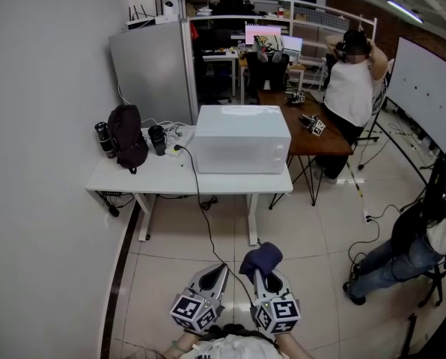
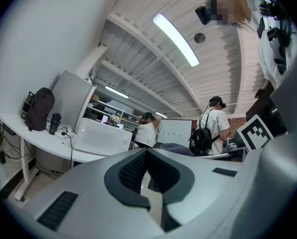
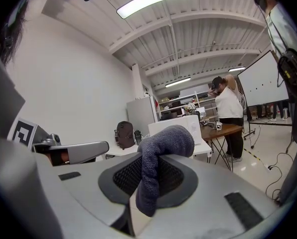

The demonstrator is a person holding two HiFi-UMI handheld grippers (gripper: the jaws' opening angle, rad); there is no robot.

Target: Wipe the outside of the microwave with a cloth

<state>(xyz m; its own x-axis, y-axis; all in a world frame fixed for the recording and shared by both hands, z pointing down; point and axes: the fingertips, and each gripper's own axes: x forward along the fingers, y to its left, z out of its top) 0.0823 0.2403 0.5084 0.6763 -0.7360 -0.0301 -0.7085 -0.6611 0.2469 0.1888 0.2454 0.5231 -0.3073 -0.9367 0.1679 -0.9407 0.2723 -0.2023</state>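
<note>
1. Right gripper: the jaws are closed on a dark blue cloth, pinched at a fold. A rounded bunch stands above the jaws and a tail hangs below
2. Left gripper: the jaws are together with nothing between them. It is held low, just beside the right gripper
3. Microwave: white, on a white table against the wall, well apart from both grippers. By judgement the wiping is not yet begun and an approach comes first
4. Risk 1: the cloth is gripped by a narrow fold only, so firm rubbing on the casing could drag it out of the jaws
5. Risk 2: a black cable drops from the table to the floor along the path ahead and could snag a foot or gripper
6. Risk 3: the microwave stands at the table's right end, where a hard sideways push might shift it
7. Hidden: the microwave's far sides do not show, and which face carries the door cannot be told. The hands holding the grippers are cut off at the head view's lower edge
</note>
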